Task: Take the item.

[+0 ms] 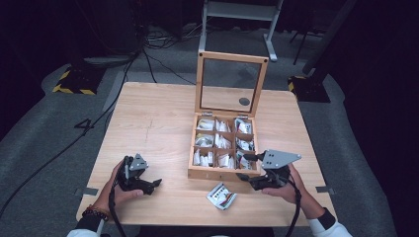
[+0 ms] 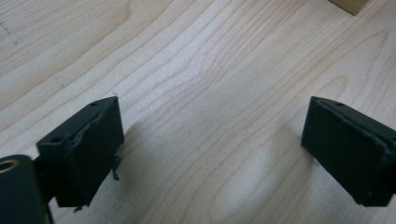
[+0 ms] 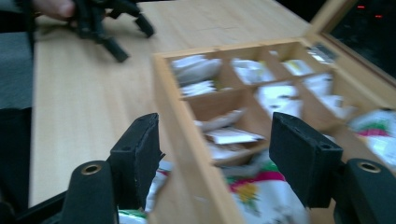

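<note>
1. Hovering our right gripper [image 1: 249,167] over the near right corner of the wooden box [image 1: 197,170], we are keeping its jaws spread wide and empty; in the right gripper view they are straddling the box's front wall [image 3: 187,140].
2. We are resting our left gripper [image 1: 157,183] on the bare table [image 1: 148,118], well apart from the box, jaws likewise wide with nothing between them.
3. We are judging the step in hand to be picking a sachet out of the box, probably from the near right compartment [image 3: 266,191], where a red, green and yellow packet is lying.
4. To do this well, we are advising a steep approach, one jaw on each side of a single packet's edge, clear of the dividers.
5. One loose packet [image 1: 221,195] is lying on the table just in front of the box, between our hands.
6. Motion blur is smearing the right gripper view, so we are unable to read any printing or count packets per compartment.
</note>
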`<state>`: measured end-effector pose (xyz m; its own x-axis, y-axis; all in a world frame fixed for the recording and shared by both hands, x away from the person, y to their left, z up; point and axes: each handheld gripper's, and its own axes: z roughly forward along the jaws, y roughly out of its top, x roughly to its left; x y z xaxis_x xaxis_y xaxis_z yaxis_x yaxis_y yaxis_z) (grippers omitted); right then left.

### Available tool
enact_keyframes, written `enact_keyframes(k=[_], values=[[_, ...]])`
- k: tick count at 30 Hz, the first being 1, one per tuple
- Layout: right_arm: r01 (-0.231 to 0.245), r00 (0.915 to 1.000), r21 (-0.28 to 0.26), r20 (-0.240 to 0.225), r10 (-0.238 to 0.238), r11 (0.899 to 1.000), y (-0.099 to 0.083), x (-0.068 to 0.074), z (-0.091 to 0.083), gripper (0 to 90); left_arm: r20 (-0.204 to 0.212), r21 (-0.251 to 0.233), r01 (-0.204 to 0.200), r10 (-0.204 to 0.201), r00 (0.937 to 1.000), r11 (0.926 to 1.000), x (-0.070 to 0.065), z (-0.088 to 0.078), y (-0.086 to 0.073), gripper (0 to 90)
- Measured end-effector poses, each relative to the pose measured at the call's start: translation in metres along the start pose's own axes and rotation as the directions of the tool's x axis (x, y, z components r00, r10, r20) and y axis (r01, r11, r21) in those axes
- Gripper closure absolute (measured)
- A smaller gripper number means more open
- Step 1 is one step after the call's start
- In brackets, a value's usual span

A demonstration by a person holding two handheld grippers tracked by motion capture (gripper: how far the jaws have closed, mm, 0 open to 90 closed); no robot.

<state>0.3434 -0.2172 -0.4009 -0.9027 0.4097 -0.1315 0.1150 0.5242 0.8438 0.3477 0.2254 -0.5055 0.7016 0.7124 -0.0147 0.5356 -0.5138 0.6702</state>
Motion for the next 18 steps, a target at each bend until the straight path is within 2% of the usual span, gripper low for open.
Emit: enact_keyframes(k=[3, 5, 6, 8, 10, 11, 12, 13, 14, 15, 16, 17, 18], values=[[-0.026, 0.9983, -0.006, 0.052, 0.026, 1.0, -0.003, -0.015, -0.009, 33.9, 0.013, 0.005, -0.012, 0.012, 0.9998, 0.9999, 0.004, 0.003, 0.003, 2.6], [-0.068, 0.9934, -0.01, 0.092, 0.068, 0.998, -0.008, -0.031, -0.015, 33.9, 0.023, 0.009, -0.021, 0.02, 0.9995, 0.9997, 0.008, 0.005, 0.005, 2.0], [-0.068, 0.9934, -0.01, 0.092, 0.068, 0.998, -0.008, -0.031, -0.015, 33.9, 0.023, 0.009, -0.021, 0.02, 0.9995, 0.9997, 0.008, 0.005, 0.005, 2.0], [-0.085, 0.9885, -0.001, 0.125, 0.084, 0.996, -0.011, -0.04, -0.017, 33.4, 0.026, 0.01, -0.029, 0.028, 0.9993, 0.9995, 0.01, 0.005, 0.007, 2.6], [-0.11, 0.9837, 0.003, 0.143, 0.109, 0.994, -0.014, -0.049, -0.018, 33.1, 0.029, 0.006, -0.029, 0.029, 0.9991, 0.9995, 0.012, 0.006, 0.008, 4.6], [-0.128, 0.9781, 0.005, 0.167, 0.125, 0.992, -0.017, -0.057, -0.019, 32.4, 0.036, 0.002, -0.021, 0.021, 0.9991, 0.9998, 0.015, 0.007, 0.011, 8.3], [-0.128, 0.9781, 0.005, 0.167, 0.125, 0.992, -0.017, -0.057, -0.019, 32.4, 0.036, 0.002, -0.021, 0.021, 0.9991, 0.9998, 0.015, 0.007, 0.011, 12.2], [-0.138, 0.9754, 0.004, 0.174, 0.135, 0.99, -0.018, -0.062, -0.019, 32.0, 0.027, 0.001, -0.026, 0.026, 0.9993, 0.9997, 0.016, 0.007, 0.014, 12.2], [-0.144, 0.9729, 0.004, 0.183, 0.141, 0.99, -0.019, -0.066, -0.019, 31.8, 0.016, 0.0, -0.037, 0.037, 0.9992, 0.9993, 0.017, 0.007, 0.015, 17.8], [-0.148, 0.9693, 0.015, 0.201, 0.142, 0.989, -0.019, -0.074, -0.019, 31.1, 0.012, 0.039, -0.052, 0.051, 0.9986, 0.9979, 0.019, 0.007, 0.022, 15.6], [-0.148, 0.9693, 0.015, 0.201, 0.142, 0.989, -0.019, -0.074, -0.019, 31.1, 0.012, 0.039, -0.052, 0.051, 0.9986, 0.9979, 0.019, 0.007, 0.022, 18.0], [-0.153, 0.966, 0.037, 0.217, 0.141, 0.988, -0.019, -0.083, -0.019, 30.3, 0.017, 0.047, -0.046, 0.045, 0.9988, 0.9979, 0.021, 0.007, 0.025, 18.4], [-0.153, 0.966, 0.037, 0.217, 0.141, 0.988, -0.019, -0.083, -0.019, 30.3, 0.016, 0.039, -0.042, 0.041, 0.999, 0.9984, 0.023, 0.005, 0.029, 18.4]])
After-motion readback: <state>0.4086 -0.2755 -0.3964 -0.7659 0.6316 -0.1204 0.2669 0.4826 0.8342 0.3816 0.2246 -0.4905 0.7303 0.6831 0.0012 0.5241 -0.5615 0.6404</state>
